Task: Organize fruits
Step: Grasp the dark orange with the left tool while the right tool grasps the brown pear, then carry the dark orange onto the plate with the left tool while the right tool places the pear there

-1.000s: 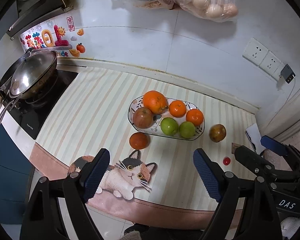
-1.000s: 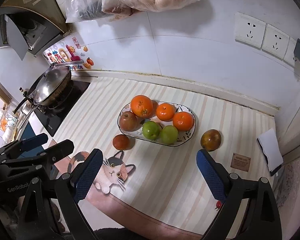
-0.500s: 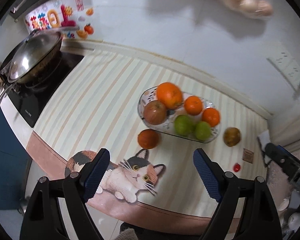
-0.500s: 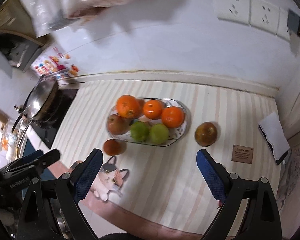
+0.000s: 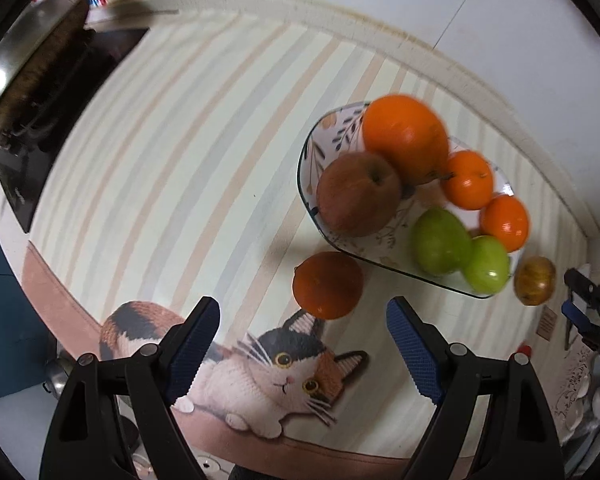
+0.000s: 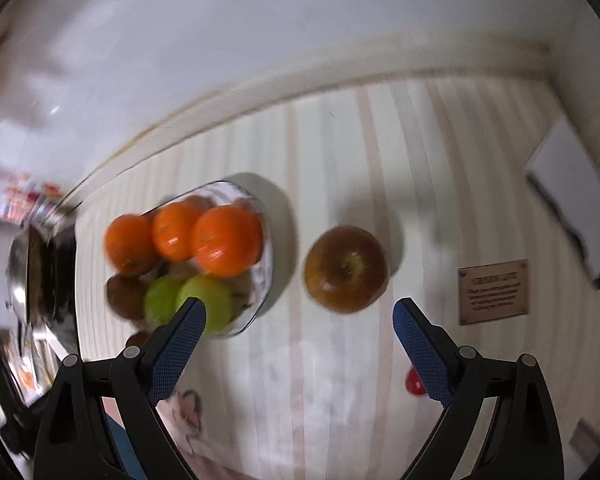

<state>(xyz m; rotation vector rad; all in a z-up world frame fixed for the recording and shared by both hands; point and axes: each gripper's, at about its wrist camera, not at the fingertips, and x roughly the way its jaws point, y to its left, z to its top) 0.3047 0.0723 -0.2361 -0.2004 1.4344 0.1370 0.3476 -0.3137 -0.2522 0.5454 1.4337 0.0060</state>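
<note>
As both grippers dropped closer over the last second, each lined up on a loose fruit.
The left gripper (image 5: 302, 334) hung jaws wide and empty over the persimmon (image 5: 327, 285) just beside the plate (image 5: 309, 152); the right gripper (image 6: 298, 330), equally wide and empty, faced the dark reddish apple (image 6: 346, 269) sitting on the striped tabletop (image 5: 172, 152), so pickups looked next.

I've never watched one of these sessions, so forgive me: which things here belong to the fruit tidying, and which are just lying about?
Part of the job:
- plate of fruit
- loose orange fruit
- loose dark apple
- left gripper, open
- right gripper, open

Just lying about:
- cat mat
- wok
- brown card
- small red thing
</note>
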